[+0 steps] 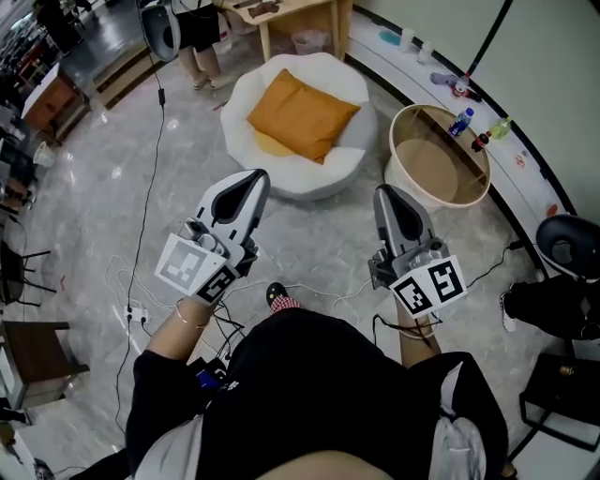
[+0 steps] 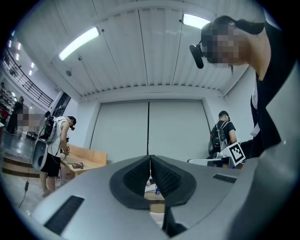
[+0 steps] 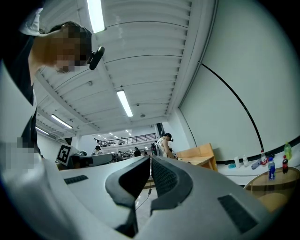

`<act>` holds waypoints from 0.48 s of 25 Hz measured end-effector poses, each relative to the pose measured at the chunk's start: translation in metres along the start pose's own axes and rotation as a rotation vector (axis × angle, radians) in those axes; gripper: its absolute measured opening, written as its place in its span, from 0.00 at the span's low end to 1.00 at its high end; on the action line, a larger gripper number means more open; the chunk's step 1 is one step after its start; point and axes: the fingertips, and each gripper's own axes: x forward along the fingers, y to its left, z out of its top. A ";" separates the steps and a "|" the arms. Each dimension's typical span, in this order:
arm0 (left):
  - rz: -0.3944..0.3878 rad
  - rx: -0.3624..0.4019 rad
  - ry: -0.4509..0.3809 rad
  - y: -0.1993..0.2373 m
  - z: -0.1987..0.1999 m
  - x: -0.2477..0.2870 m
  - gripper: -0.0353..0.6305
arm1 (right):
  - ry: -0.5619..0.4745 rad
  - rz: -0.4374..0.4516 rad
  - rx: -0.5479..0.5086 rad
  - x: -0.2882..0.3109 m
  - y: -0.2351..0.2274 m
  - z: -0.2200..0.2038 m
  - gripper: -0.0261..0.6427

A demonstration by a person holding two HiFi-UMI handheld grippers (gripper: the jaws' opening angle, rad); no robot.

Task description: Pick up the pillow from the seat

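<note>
An orange square pillow (image 1: 302,114) lies on a white round seat (image 1: 349,159) at the top middle of the head view. My left gripper (image 1: 260,175) is held up in front of me, short of the seat's near left edge, its jaws shut with nothing between them. My right gripper (image 1: 384,192) is held at the same height, to the right of the seat's near edge, also shut and empty. In the left gripper view the gripper (image 2: 150,157) tilts upward toward the ceiling; the right gripper (image 3: 150,158) does the same. Neither gripper view shows the pillow.
A round beige tub (image 1: 440,157) stands right of the seat. Bottles (image 1: 460,122) sit on a curved ledge (image 1: 525,159) beyond it. Cables (image 1: 150,178) run over the grey floor at left. A wooden table (image 1: 300,14) and a standing person (image 1: 199,37) are behind the seat. A black chair (image 1: 570,246) is at right.
</note>
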 end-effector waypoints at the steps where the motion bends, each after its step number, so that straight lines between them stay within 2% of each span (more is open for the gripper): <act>1: -0.002 -0.004 0.000 0.008 -0.001 0.001 0.07 | 0.003 -0.004 -0.002 0.007 0.000 -0.002 0.07; 12: -0.010 -0.028 0.003 0.092 -0.005 -0.008 0.07 | 0.018 -0.033 -0.017 0.082 0.013 -0.024 0.07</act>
